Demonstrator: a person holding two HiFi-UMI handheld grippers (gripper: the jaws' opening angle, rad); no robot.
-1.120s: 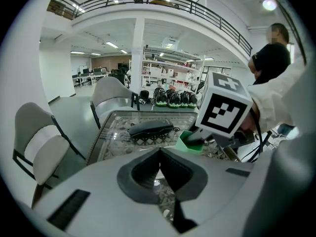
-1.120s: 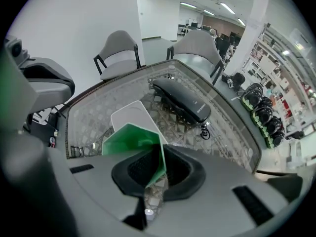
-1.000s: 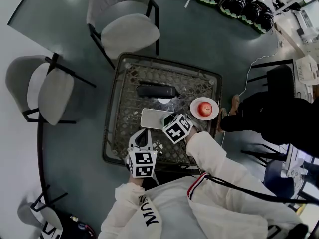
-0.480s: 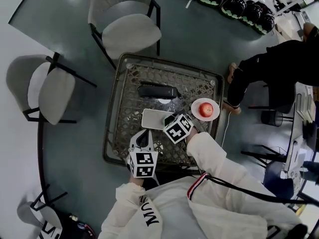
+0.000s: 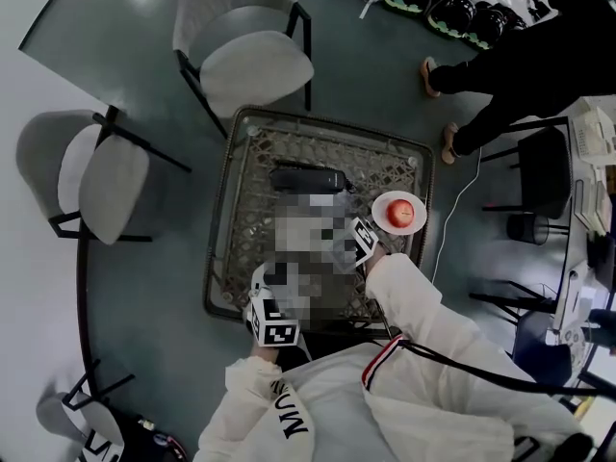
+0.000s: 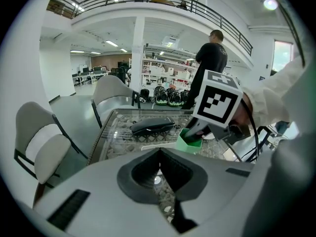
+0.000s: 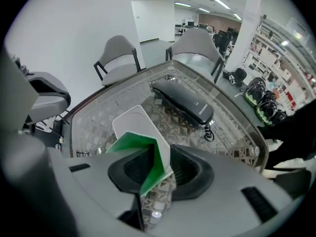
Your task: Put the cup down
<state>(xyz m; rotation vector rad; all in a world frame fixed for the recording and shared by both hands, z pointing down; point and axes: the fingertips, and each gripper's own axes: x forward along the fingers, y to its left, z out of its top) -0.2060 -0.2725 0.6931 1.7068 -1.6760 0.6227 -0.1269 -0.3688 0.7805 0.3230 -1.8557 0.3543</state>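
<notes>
The green cup [image 7: 133, 144] stands on a white tray [image 7: 129, 120] on the glass table [image 5: 231, 258]. My right gripper [image 7: 160, 169] has the cup's near wall between its jaws. The jaws are opening: the wall leans on the left pad and the right pad stands clear of it. In the left gripper view the cup [image 6: 190, 143] sits under the right gripper's marker cube [image 6: 217, 98]. My left gripper [image 6: 159, 154] hovers at the table's near edge, shut, with nothing in it. In the head view a mosaic patch hides the cup.
A black case [image 7: 185, 102] lies past the tray. A white plate [image 5: 382, 221] with a red apple [image 5: 400, 211] sits at the table's right edge. Two grey chairs [image 5: 255, 61] [image 5: 106, 186] stand beyond and left of the table. A person in black [image 5: 520, 56] walks at the far right.
The person in black has walked from the table's right side toward the far right corner. Both grippers have stayed almost where they were.
</notes>
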